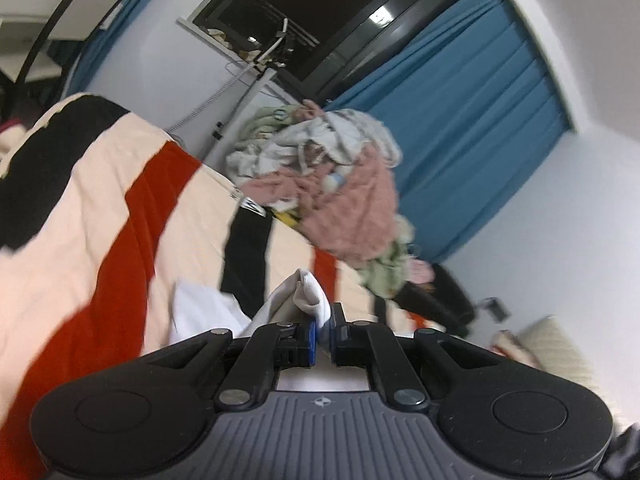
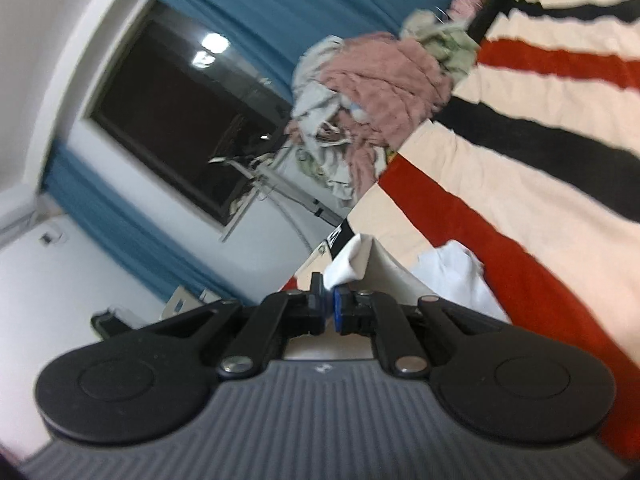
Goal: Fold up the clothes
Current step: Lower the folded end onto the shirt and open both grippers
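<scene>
White soft cotton garment [image 1: 308, 292]: plain, creased, bunched into a peak at each pinch point. Left gripper [image 1: 325, 330] clamped narrow on one folded edge; right gripper [image 2: 330, 306] clamped narrow on another edge [image 2: 347, 264]. Cloth hangs slack from both, trailing onto the cream, red and black striped bedspread [image 1: 120, 208]. Long axis: cannot tell. Heap of pink and grey laundry [image 1: 344, 184] well beyond.

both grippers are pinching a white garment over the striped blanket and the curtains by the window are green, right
Not quite: the curtains are blue, not green, as the left wrist view shows beside the dark window. The rest holds: the left gripper and the right gripper are each shut on the white garment over the striped blanket.
</scene>
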The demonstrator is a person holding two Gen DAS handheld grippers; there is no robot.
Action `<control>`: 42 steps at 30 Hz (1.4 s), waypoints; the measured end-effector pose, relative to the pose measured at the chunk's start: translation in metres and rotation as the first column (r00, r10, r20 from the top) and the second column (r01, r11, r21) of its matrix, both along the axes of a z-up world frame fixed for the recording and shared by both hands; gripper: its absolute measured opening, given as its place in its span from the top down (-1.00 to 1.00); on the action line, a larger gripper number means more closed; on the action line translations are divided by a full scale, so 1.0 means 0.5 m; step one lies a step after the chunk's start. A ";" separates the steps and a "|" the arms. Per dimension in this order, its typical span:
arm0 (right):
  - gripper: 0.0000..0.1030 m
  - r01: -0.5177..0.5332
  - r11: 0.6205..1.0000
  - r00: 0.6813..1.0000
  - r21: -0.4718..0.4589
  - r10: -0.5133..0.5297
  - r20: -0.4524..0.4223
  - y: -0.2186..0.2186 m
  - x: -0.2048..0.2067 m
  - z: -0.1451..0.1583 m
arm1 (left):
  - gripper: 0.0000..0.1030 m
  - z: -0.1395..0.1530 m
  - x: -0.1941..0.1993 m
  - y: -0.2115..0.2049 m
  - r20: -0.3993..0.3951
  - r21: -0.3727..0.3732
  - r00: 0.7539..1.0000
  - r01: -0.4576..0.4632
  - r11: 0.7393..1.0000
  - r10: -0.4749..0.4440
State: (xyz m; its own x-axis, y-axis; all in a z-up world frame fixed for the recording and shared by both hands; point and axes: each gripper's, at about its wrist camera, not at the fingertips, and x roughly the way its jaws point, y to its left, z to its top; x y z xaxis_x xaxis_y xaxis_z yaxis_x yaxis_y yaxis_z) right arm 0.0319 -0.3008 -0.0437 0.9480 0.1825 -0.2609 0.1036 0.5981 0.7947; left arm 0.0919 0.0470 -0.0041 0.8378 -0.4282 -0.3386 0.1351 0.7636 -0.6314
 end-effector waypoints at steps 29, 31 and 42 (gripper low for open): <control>-0.58 -0.178 0.928 0.975 -0.327 0.121 -0.187 0.053 0.266 -0.185 | -0.80 -0.169 0.185 -0.062 -0.042 0.367 0.998 0.054 0.929 -0.041; -0.56 -0.209 0.903 0.966 -0.376 0.130 -0.225 0.066 0.258 -0.187 | -0.80 -0.169 0.174 -0.074 -0.046 0.410 0.997 0.069 0.909 -0.054; 0.06 -0.267 0.779 0.945 -0.567 0.095 -0.314 0.100 0.305 -0.240 | -0.73 -0.235 0.215 -0.113 -0.174 0.532 0.983 0.147 0.834 -0.062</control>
State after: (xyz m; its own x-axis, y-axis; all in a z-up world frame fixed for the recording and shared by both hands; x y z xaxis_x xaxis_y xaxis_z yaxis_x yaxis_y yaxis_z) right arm 0.1844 -0.2509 -0.1639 0.7968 0.0705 -0.6001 0.0900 0.9682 0.2333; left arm 0.1995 -0.0094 -0.1216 0.7225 -0.2234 -0.6543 0.1740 0.9747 -0.1406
